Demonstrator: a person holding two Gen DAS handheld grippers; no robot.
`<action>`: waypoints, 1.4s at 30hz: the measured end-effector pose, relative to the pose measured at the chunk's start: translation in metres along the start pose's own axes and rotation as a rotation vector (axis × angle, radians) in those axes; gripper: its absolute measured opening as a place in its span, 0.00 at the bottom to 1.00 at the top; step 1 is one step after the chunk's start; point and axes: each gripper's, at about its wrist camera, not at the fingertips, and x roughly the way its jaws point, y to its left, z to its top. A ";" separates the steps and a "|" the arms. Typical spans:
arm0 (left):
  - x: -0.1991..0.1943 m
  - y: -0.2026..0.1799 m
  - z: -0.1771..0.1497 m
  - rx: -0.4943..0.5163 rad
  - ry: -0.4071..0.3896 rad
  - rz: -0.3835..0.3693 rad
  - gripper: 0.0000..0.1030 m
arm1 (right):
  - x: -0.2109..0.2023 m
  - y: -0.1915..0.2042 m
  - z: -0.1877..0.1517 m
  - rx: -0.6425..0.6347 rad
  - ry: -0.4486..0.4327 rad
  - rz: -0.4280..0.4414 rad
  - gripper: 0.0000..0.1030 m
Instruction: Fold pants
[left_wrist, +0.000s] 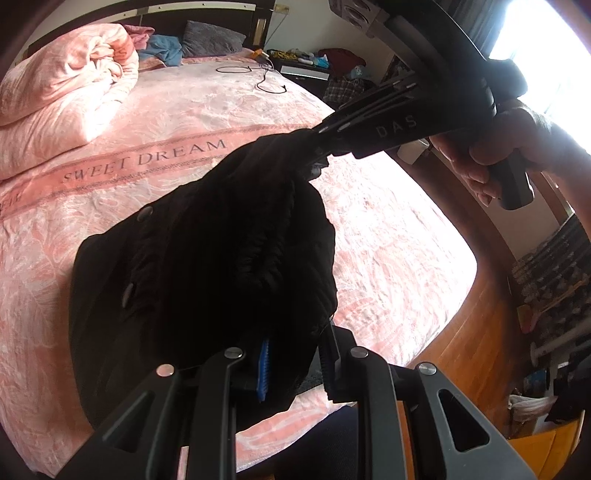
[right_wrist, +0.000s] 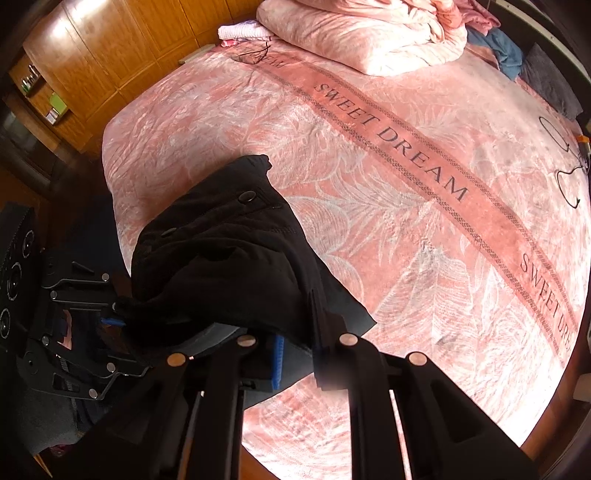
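Note:
Black pants (left_wrist: 207, 258) with snap buttons hang bunched above the pink bedspread (left_wrist: 110, 206), held up between both grippers. My left gripper (left_wrist: 295, 354) is shut on one end of the waistband, the cloth filling the space between its fingers. My right gripper (left_wrist: 314, 155) is shut on the other end, up and to the right in the left wrist view. In the right wrist view the pants (right_wrist: 229, 258) drape over my right gripper (right_wrist: 299, 332), and my left gripper (right_wrist: 118, 314) grips them at the left. The lower legs are hidden.
The pink bedspread (right_wrist: 406, 221) carries a "SWEET DREAM" band. A rolled pink duvet (left_wrist: 62, 88) and pillows lie at the head of the bed. A black cable (left_wrist: 266, 81) lies on the bed. Wooden floor (left_wrist: 472, 332) and a wardrobe (right_wrist: 110, 55) flank the bed.

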 end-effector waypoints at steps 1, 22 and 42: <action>0.004 -0.001 0.000 0.003 0.007 -0.001 0.21 | 0.002 -0.002 -0.003 0.000 0.000 -0.003 0.11; 0.074 0.001 0.000 0.011 0.139 -0.002 0.21 | 0.058 -0.032 -0.049 0.003 -0.013 0.001 0.10; 0.080 0.023 -0.005 -0.038 0.200 -0.178 0.31 | 0.040 -0.051 -0.092 0.275 -0.037 -0.064 0.38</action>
